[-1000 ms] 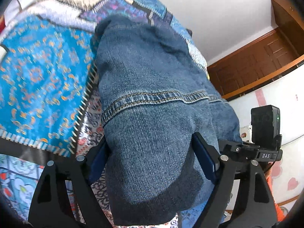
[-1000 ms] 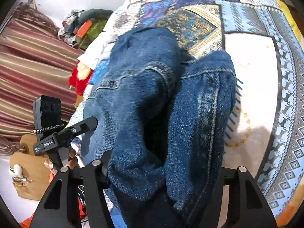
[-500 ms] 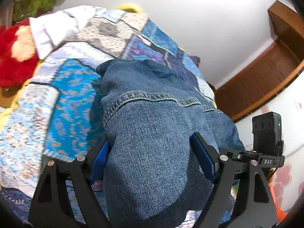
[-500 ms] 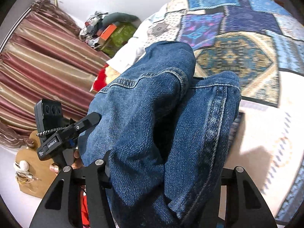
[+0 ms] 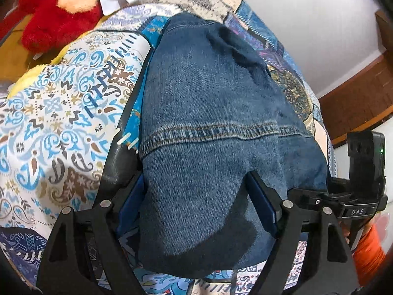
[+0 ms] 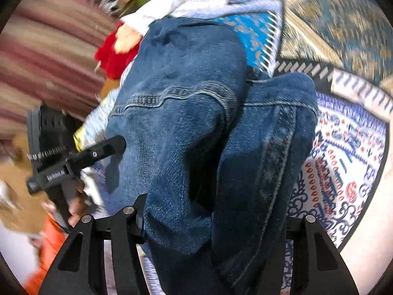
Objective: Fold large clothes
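holding denim jeans (image 5: pixel 208 127) centre frame over the quilt (image 5: pixel 56 113): my left gripper (image 5: pixel 196 196) and right gripper (image 6: pixel 216 218) each clamp a bunched end, keeping the fold together for laying down.

Blocked dead ahead by bunched denim jeans (image 5: pixel 211 127) betw. both jaw pairs; bare patchwork quilt (image 5: pixel 56 123) at 9 o'clock, red plush toy (image 5: pixel 54 12) at 11.

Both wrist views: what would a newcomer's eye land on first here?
The blue denim jeans fill the middle of both views, bunched and clamped between the left tongs and the right tongs. Under them spreads a busy patchwork quilt. A red plush toy sits at the far upper left of the left wrist view.
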`<state>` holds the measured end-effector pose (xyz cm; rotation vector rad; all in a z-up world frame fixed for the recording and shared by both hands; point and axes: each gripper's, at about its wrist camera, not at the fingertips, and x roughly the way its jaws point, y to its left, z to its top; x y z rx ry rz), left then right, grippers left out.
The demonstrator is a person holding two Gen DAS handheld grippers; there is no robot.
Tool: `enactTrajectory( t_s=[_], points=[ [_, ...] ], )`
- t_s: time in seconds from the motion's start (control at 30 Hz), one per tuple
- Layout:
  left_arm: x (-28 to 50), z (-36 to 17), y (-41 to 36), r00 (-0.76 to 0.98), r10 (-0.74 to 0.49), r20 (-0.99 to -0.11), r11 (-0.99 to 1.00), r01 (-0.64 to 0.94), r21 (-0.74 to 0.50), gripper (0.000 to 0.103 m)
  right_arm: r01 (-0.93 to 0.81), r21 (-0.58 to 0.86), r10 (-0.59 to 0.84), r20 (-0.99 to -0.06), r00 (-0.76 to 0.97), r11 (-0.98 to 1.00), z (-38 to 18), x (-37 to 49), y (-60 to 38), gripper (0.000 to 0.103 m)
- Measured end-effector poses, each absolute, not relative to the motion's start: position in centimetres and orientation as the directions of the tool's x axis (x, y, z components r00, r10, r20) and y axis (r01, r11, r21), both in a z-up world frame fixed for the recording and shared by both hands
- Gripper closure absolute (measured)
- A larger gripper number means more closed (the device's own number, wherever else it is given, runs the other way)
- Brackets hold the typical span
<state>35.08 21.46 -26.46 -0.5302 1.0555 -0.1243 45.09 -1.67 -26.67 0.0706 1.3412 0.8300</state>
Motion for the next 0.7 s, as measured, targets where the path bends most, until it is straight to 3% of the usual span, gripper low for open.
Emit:
enactTrajectory(
  t_s=[0.07,0.2,0.3,0.5,0.7],
  points=[
    [34.8,-26.5,21.4,0.504,-0.344,-0.793,0.863,-0.164,-0.478,0.021,-0.482,0.495,0.560,-0.829,-0.012,0.723,-26.6,45.0,-1.7,0.044],
    [34.0,-26.4,20.6,0.498,-0.294,-0.816,0.889,-0.171,-0.425,0.015,-0.421,0.491,0.534,-0.846,-0.020,0.763,-27.0,45.9,-3.0,0.015],
    [32.6,-26.3,19.3,0.485,-0.237,-0.842,0.927,-0.145,-0.345,0.008,-0.442,0.455,0.517,-0.855,0.026,0.773,-26.1,45.4,-4.3,0.014],
    [30.1,-24.7,18.1,0.469,-0.145,-0.871,0.969,-0.110,-0.220,0.008,-0.531,0.326,0.453,-0.882,0.127,0.782,-23.2,43.3,-6.3,0.013],
    [30.5,-20.2,18.0,0.579,-0.079,-0.812,0.981,-0.097,-0.165,0.007,-0.574,0.225,0.451,-0.845,0.287,0.788,-18.9,41.7,-6.4,0.013]
  ],
)
